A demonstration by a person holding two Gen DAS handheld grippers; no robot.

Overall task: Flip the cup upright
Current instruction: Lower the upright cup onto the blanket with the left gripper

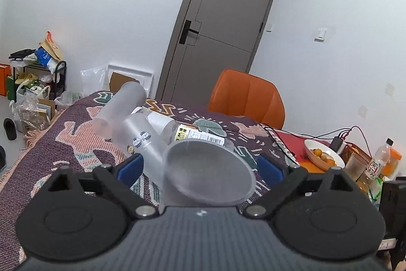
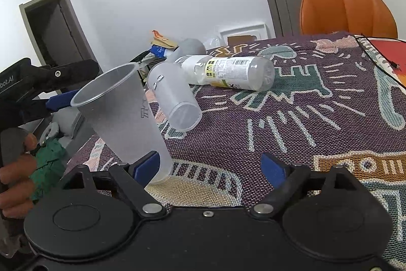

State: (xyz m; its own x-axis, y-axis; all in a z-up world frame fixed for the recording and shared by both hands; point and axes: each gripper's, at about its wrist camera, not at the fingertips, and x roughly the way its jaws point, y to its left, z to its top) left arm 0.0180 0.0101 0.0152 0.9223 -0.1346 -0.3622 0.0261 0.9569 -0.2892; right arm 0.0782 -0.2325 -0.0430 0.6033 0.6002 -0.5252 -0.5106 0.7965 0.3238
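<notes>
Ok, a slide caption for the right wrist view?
Frosted cup stands tilted, mouth up, on the patterned cloth by the open left gripper; another cup and bottle lie behind.

The left gripper (image 2: 61,99) at the near left reads "bot.AI" on its black body. The lying bottle (image 2: 228,73) carries a barcode label, its print too small to read.
</notes>
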